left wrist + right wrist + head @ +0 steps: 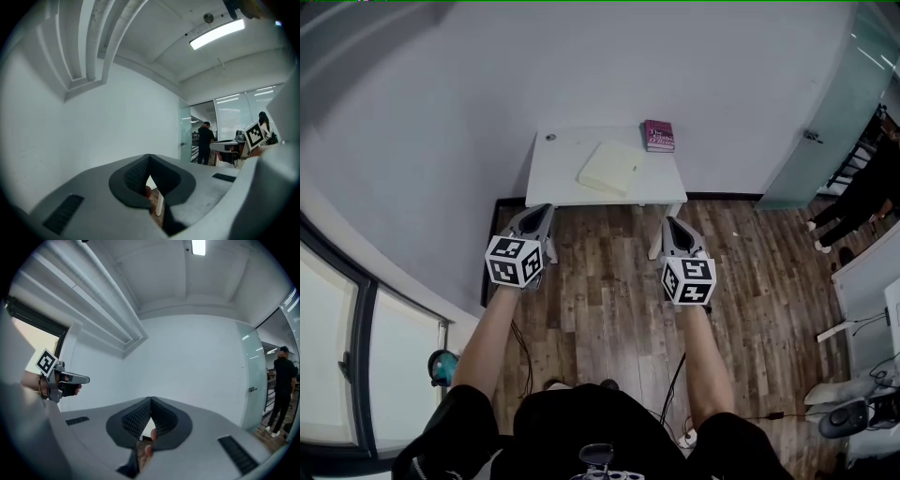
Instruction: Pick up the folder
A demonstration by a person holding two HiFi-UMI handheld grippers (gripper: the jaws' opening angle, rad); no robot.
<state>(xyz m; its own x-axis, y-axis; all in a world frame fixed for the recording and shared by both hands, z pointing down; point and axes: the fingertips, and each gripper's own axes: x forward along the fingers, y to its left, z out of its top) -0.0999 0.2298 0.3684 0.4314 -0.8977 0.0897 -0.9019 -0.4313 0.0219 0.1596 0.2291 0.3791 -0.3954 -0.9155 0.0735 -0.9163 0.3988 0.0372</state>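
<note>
Arms (710, 352) outstretched; left gripper (544, 210), right gripper (668, 222) level, fingers (133, 176) together.

Item, my left gripper (538, 212) and right gripper (671, 225): each is a smooth pale-grey moulded shell tapering to a point, with a white cube (515, 261) of black square markers at the rear. Jaw linings are dark, finely ribbed pads (136, 174) set in a black collar, with narrow black ribbed slots (63, 213) on the shell. Clothing: I wear a black short-sleeved top (581, 422).
</note>
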